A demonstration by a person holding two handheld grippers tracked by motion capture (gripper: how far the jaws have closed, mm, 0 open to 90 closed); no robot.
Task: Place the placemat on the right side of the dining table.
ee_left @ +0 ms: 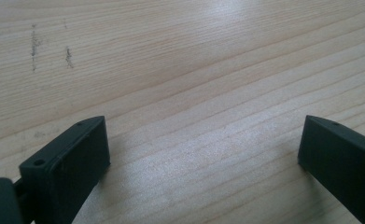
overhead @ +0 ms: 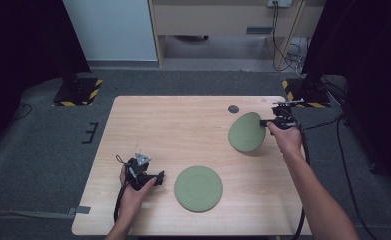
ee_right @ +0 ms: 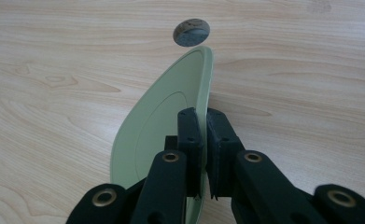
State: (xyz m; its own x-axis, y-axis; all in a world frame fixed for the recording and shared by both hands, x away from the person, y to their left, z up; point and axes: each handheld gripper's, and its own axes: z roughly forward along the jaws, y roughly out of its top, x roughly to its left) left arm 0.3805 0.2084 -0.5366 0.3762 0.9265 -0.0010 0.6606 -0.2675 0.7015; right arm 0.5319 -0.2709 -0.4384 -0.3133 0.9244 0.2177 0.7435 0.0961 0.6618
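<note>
Right gripper (overhead: 264, 121) pinches the rim of a green plate (overhead: 245, 132), jaws clamped on its edge, probably so it can be carried. Plate is tipped up on edge, face turned left, well right of the flat plate (overhead: 198, 188). Left gripper (overhead: 159, 176), jaws spread and empty, rests just left of that flat plate.

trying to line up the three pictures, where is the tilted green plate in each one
High view: the tilted green plate is right of centre, its right rim pinched by the right tongs.
Left gripper view: bare wooden table between open jaws, no plate to place here.
Right gripper view: the plate stands on edge at centre, rim between the shut jaws.
Shared landmark: the dark round disc just beyond the plate.
</note>
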